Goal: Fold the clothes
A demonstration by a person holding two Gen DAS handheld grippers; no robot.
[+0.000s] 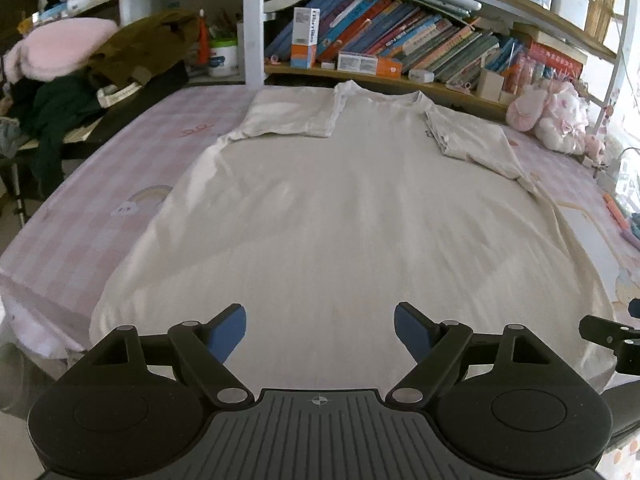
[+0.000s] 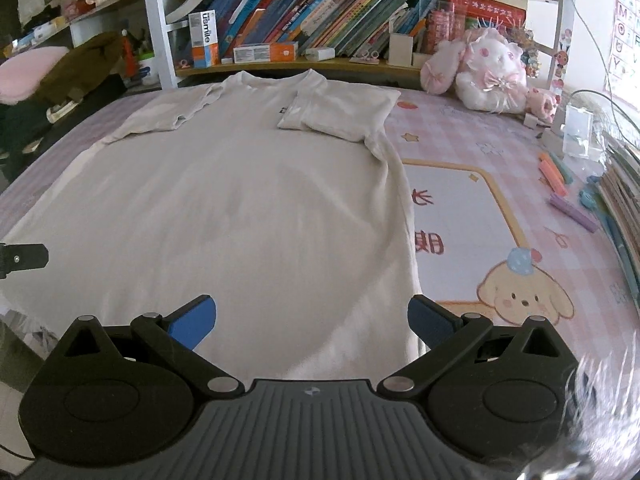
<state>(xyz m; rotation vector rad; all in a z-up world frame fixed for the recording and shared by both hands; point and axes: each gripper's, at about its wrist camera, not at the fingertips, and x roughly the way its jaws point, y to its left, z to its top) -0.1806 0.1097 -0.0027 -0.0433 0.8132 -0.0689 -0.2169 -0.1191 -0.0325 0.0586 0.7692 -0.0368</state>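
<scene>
Lying flat on the bed (image 1: 80, 184), the T-shirt (image 1: 340, 208) has both sleeves folded inward.

Glowing softly with daylight entering around 3 o'clock, washing out there. Bending strongly toward fisheye edges. Smearing with motion blur at 5 o'clock in right view; darkening corners.

Pink checked bed (image 2: 480, 128) up against a white bookshelf (image 2: 152, 20) crammed with books (image 2: 312, 12). Daylight coming in on the right.
</scene>
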